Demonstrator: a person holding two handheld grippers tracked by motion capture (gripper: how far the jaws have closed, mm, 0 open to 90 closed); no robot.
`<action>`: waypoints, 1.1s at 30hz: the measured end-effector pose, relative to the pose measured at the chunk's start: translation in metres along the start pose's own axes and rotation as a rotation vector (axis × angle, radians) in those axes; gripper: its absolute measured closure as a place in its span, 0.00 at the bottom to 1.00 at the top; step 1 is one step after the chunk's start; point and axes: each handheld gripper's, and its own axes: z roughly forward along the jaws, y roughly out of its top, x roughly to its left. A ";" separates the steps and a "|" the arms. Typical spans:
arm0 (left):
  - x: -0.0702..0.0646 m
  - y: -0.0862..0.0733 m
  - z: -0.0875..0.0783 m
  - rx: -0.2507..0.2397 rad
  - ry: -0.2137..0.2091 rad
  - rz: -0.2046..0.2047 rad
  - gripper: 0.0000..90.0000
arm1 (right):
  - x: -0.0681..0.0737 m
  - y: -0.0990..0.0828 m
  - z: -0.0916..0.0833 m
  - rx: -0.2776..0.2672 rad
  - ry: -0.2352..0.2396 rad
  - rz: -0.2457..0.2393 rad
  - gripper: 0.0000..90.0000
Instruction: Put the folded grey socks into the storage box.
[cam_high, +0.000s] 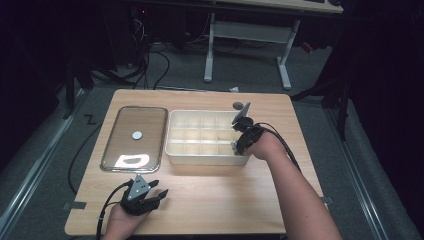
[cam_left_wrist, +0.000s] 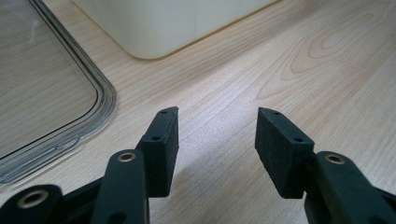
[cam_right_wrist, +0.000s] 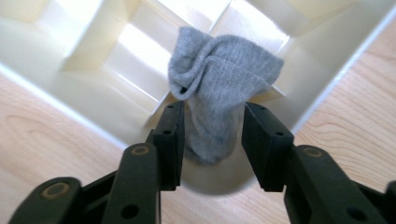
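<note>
- My right tongs (cam_right_wrist: 212, 135) stand part open over the corner of the cream divided box (cam_high: 172, 131). A grey sock (cam_right_wrist: 219, 88) sits between the jaws, and I see a small gap on each side of it, so the pads do not press on it.
- The sock is crumpled and lies on the rim at that corner cell, at about 4 o'clock of the box in the high view, with its lower end hanging over the wall.
- My left tongs (cam_left_wrist: 217, 140) are wide open with nothing between them, low over bare worktop (cam_high: 215, 195) at about 7 o'clock.
- Ahead of the left tongs at 11 o'clock lies a clear lid (cam_high: 127, 142), flat on the worktop just beside the box's left wall.
- A small white disc (cam_high: 137, 134) sits near the middle of the lid.
</note>
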 end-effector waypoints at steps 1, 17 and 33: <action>0.000 0.000 0.000 0.001 -0.001 0.001 0.56 | 0.002 -0.001 -0.005 -0.007 0.000 0.013 0.79; -0.001 0.000 0.001 0.007 -0.001 0.010 0.56 | 0.002 -0.004 0.036 0.085 -0.027 -0.020 1.00; -0.001 0.000 0.001 0.007 -0.004 0.013 0.56 | -0.001 0.009 0.019 0.001 -0.057 0.034 0.98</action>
